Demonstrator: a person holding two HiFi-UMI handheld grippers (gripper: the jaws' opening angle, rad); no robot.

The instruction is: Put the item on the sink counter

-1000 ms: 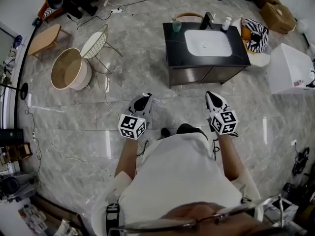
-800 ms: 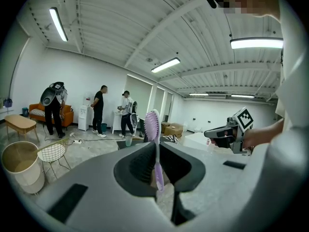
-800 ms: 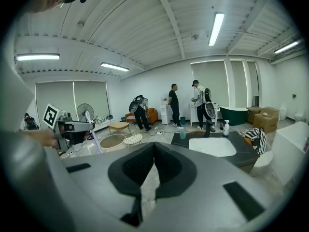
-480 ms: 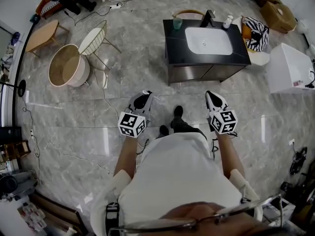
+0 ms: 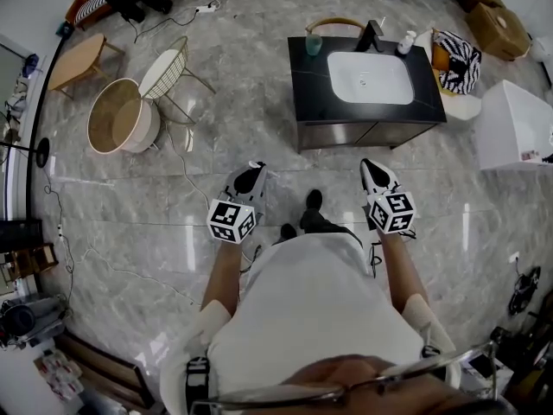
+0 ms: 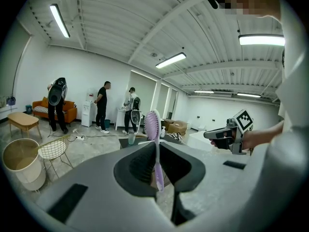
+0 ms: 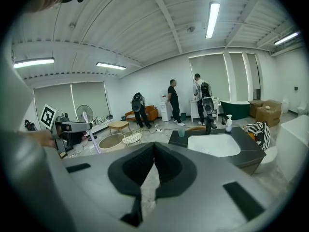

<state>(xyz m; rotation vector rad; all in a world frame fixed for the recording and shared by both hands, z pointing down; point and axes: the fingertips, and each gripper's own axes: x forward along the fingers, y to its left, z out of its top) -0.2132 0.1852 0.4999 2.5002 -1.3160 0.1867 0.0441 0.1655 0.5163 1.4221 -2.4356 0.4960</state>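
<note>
Toothbrush point(image 6: 155, 146), lilac, stands upright with its bristled head up, clamped by the handle in the left claw point(image 5: 250, 175), held out over the grey marble floor point(image 5: 259, 128). To its right, level with it, the right claw point(image 7: 154, 146) has its jaw tips pressed together with nothing between them.

Farther out, from the left: a low wooden side table point(image 5: 76, 59), then a round tan tub point(image 5: 121, 121) showing a plain beige inside, then a white wire chair point(image 5: 169, 71) touching it, with cables trailing across the floor nearby. Ahead and slightly right stands the black sink worktop point(image 5: 309, 89), well apart from both claws, with open floor between. Along its back edge sit a green cup point(image 5: 313, 45), whose contents cannot be made out, a dark faucet point(image 5: 373, 35) and a white pump bottle point(image 5: 406, 41); a white basin point(image 5: 370, 78) is set into it. Right of it lie a black-and-white striped bag point(image 5: 458, 62) and a white cabinet point(image 5: 514, 124).
</note>
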